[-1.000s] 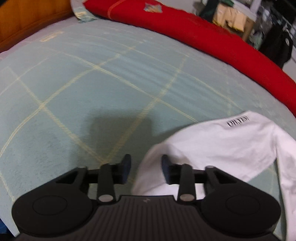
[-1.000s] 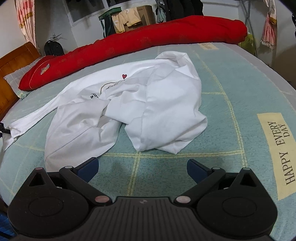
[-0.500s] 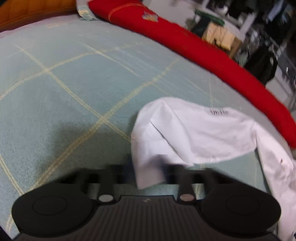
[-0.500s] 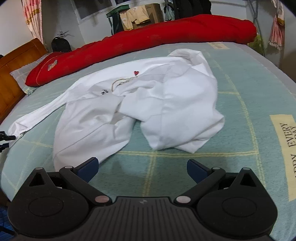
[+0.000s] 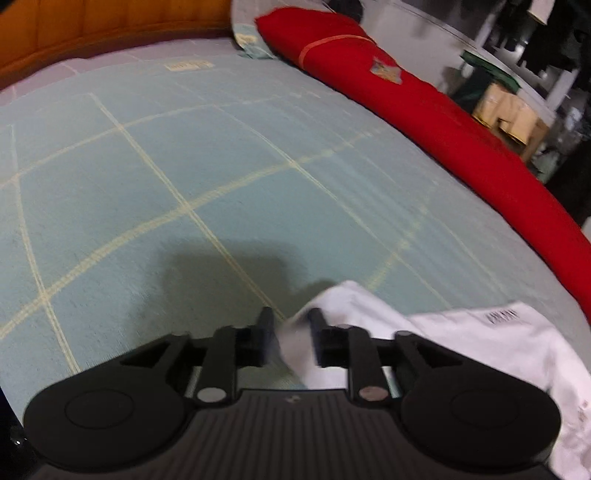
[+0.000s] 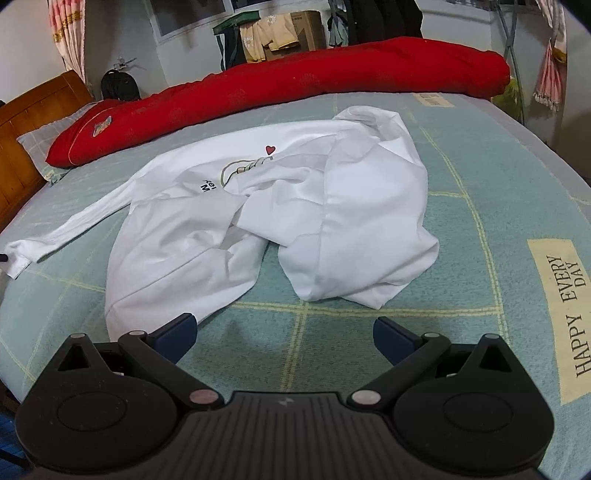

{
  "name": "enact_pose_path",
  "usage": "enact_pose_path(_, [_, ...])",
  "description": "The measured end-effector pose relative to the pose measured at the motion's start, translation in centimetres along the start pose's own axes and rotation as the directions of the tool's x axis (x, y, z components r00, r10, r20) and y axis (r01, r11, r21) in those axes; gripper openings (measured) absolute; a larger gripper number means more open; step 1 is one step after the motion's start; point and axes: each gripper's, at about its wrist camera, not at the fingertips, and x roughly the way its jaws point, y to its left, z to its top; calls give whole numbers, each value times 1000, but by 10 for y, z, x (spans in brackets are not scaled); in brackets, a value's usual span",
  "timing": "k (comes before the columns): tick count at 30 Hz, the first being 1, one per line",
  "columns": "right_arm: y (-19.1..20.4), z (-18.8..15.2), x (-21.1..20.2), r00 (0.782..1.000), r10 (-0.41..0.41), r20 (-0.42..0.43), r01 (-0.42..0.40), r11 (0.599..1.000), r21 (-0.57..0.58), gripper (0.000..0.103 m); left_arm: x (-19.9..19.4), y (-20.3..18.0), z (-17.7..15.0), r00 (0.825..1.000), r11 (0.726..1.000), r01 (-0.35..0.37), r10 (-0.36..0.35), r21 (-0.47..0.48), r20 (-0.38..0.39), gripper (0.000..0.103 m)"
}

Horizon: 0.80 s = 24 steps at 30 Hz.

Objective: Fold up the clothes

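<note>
A white long-sleeved shirt (image 6: 325, 221) with a small red heart and black lettering lies crumpled on the pale green bedspread (image 6: 480, 192). One sleeve stretches out to the far left, ending in a cuff (image 6: 18, 254). In the left wrist view that sleeve end (image 5: 461, 343) runs in from the right, and my left gripper (image 5: 290, 338) is shut on its blurred tip. My right gripper (image 6: 284, 330) stands wide open just above the bedspread, in front of the shirt's near hem, with nothing between its fingers.
A long red bolster (image 6: 295, 81) lies along the far side of the bed, also in the left wrist view (image 5: 424, 110). A wooden headboard (image 6: 22, 122) stands at the left. Boxes and hanging clothes (image 6: 280, 33) stand beyond the bed. A "HAPPY EVERY DAY" patch (image 6: 561, 306) marks the bedspread at right.
My left gripper's fingers have narrowed onto the sleeve end and swung with it, while the sleeve has stretched out to the left. My right gripper has stayed open, shifting only slightly.
</note>
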Motion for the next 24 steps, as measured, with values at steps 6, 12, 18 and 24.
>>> enact_pose_path(6, [4, 1, 5, 1000, -2, -13, 2, 1000, -5, 103, 1, 7, -25, 992, 989, 120, -123, -86, -20, 49])
enact_pose_path(12, [13, 1, 14, 999, 13, -30, -13, 1000, -20, 103, 11, -2, -47, 987, 984, 157, -158, -84, -4, 31])
enact_pose_path(18, [21, 2, 12, 999, 26, -25, -27, 998, -50, 103, 1, -13, -33, 992, 992, 121, -120, -20, 24, 2])
enact_pose_path(24, [14, 6, 11, 1000, 9, -15, -9, 999, -38, 103, -25, 5, -7, 997, 999, 51, -51, 10, 52, 2])
